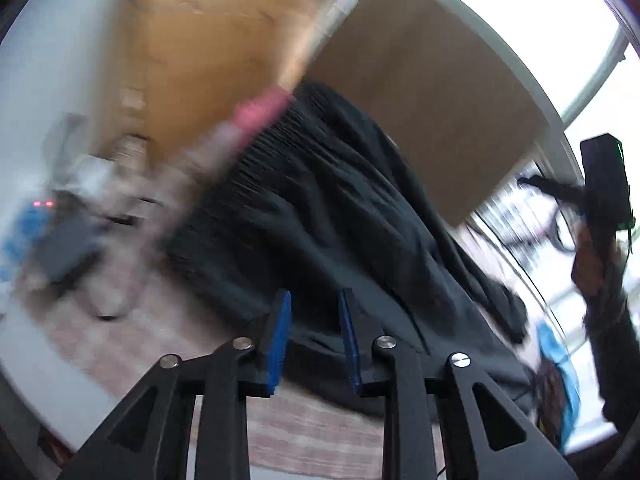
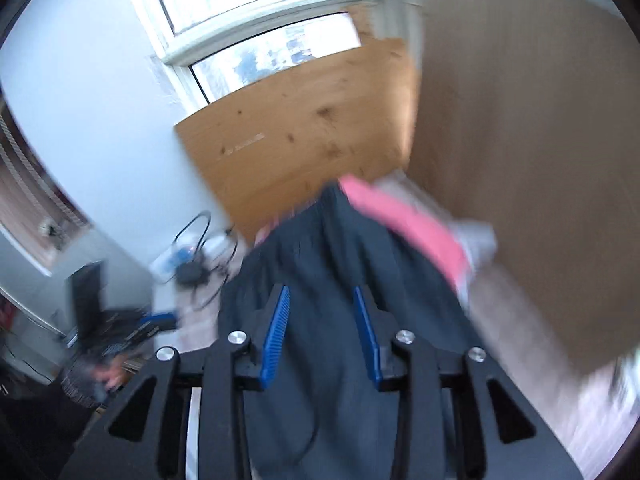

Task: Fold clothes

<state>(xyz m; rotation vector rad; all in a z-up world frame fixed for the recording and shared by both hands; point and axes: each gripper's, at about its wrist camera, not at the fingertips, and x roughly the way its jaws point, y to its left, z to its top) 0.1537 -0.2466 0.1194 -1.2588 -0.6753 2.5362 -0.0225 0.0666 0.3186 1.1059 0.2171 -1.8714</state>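
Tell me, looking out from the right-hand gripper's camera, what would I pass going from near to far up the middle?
Right gripper, jaws apart → dark garment → pink cloth → wooden board → window.

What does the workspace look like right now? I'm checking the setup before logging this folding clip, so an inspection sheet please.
Surface: pale striped cover, blurred.
Job's things: dark garment spread out, rumpled; pink cloth at its far end.
Clutter: blue item at the garment's edge; kind unclear.
Grippers: left gripper and right gripper both open, over the garment, nothing between the pads.
Cables: black cables tangled by the wall.
Surroundings: wooden board, window, white wall.
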